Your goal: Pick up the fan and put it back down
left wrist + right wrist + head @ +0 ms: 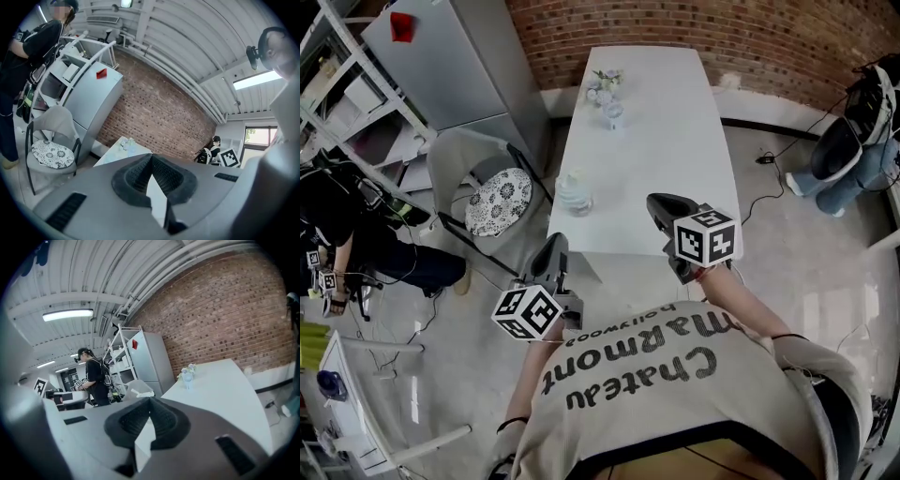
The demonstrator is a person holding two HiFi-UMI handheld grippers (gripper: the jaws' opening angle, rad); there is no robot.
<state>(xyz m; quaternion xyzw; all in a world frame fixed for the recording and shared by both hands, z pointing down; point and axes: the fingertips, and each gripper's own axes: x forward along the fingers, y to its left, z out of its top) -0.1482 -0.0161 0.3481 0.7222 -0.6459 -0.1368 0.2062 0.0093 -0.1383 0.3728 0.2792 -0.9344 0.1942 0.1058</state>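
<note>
Brick wall (722, 28): runs behind the far end of the table.
Grey cabinet (459, 66): stands left of the table against the wall.
Table (656, 141): long and white, straight ahead of me, and I stand at its near end.
Chair (450, 155): grey, with a patterned cushion (498, 200), just beside the table's left edge.
Left gripper (555, 244): clenched on nothing. In its own view the pads (133, 176) meet at the tip, and it is held off the table's near-left corner.
Right gripper (661, 202): clenched too and empty, poised over the table's near edge, with the pads (164, 420) together.
Fan (575, 194): small, pale and roundish, on the table near its near-left corner, apart from both grippers.
Cup (613, 114): at the far end, by a small bunch of flowers (605, 81).
Hard to make out: the fan's blades and base blur into the white tabletop, and neither gripper view shows it clearly.
</note>
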